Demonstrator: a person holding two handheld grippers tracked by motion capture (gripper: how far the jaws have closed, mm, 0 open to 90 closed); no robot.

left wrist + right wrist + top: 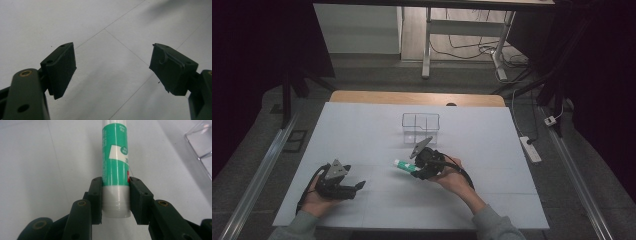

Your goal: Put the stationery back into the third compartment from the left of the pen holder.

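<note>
A green and white glue stick [115,167] is clamped near its white end between the two jaws of my right gripper [115,197]. In the high view the glue stick [404,165] points left from my right gripper [418,170], just above the white table cover near its middle. My left gripper [359,185] rests low at the front left, held by a hand. Its jaws stand wide apart in the left gripper view, with my left gripper [112,65] holding nothing over the bare white surface.
A clear plastic box with compartments [421,126] stands behind the right gripper, toward the table's far side; its corner [201,142] shows at the upper right of the right gripper view. The white cover [362,130] lies over a wooden table. A power strip [530,149] lies on the floor at right.
</note>
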